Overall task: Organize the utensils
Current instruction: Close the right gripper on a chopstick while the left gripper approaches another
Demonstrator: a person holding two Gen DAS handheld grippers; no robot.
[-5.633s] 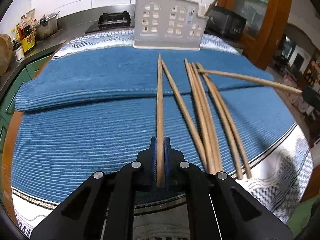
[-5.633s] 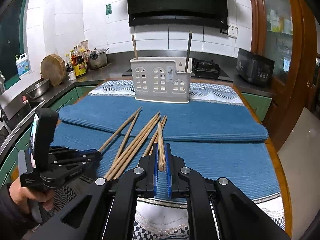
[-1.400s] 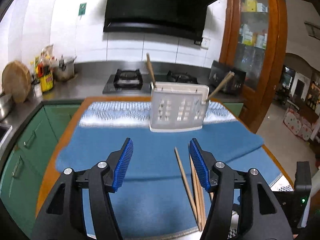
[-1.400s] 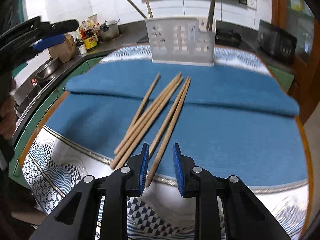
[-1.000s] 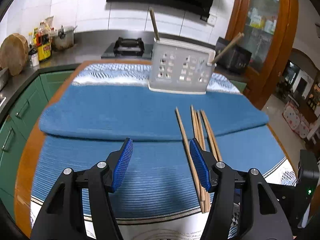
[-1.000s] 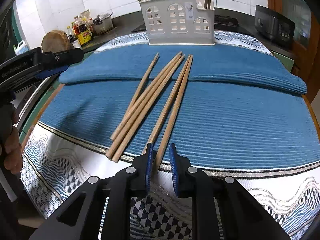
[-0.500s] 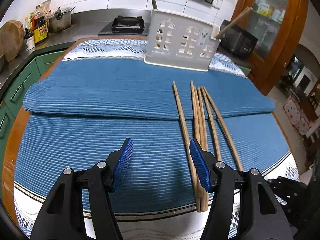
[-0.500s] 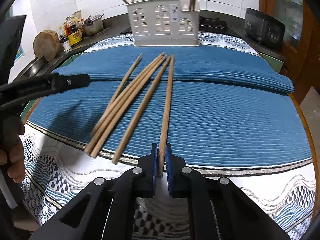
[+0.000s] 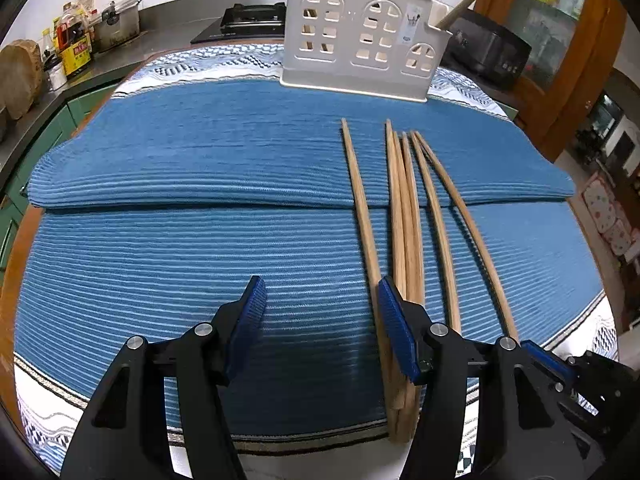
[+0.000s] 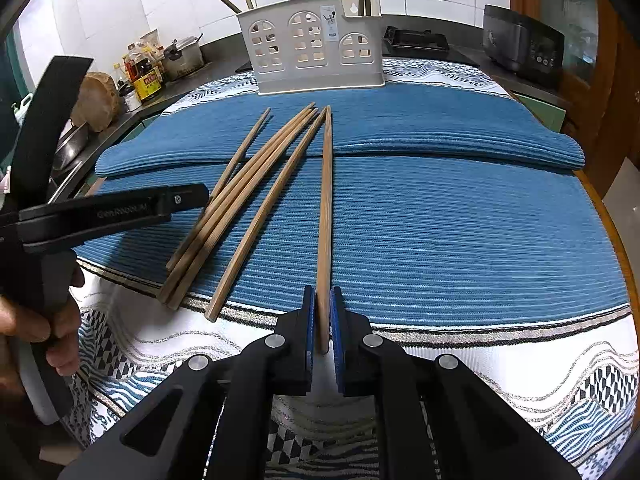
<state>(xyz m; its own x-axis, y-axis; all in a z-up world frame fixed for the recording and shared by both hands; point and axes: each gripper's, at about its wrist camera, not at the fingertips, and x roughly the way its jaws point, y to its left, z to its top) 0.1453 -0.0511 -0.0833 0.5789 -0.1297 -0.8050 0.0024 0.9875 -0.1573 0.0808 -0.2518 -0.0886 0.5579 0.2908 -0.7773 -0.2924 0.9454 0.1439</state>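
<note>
Several wooden chopsticks (image 9: 404, 216) lie side by side on the blue mat (image 9: 200, 208). Behind them stands a white utensil holder (image 9: 360, 36) with a few sticks in it. My left gripper (image 9: 320, 304) hangs open just above the mat, its right pad (image 9: 394, 332) beside the leftmost chopstick (image 9: 360, 200); nothing is between its jaws. In the right wrist view my right gripper (image 10: 322, 320) is shut on the near end of the rightmost chopstick (image 10: 326, 200), which points toward the holder (image 10: 316, 48). The left gripper's body (image 10: 108, 212) and the hand holding it show at the left.
A patterned white cloth (image 10: 500, 360) covers the round table under the mat. Behind the table runs a counter with a gas stove (image 9: 252, 16), bottles and a pot (image 9: 100, 28), and a black appliance (image 10: 520, 44). A wooden cabinet (image 9: 568, 40) stands at the right.
My right gripper closed on the near end of the rightmost chopstick and swung it a little apart from the others. My left gripper came down and forward toward the mat, still open.
</note>
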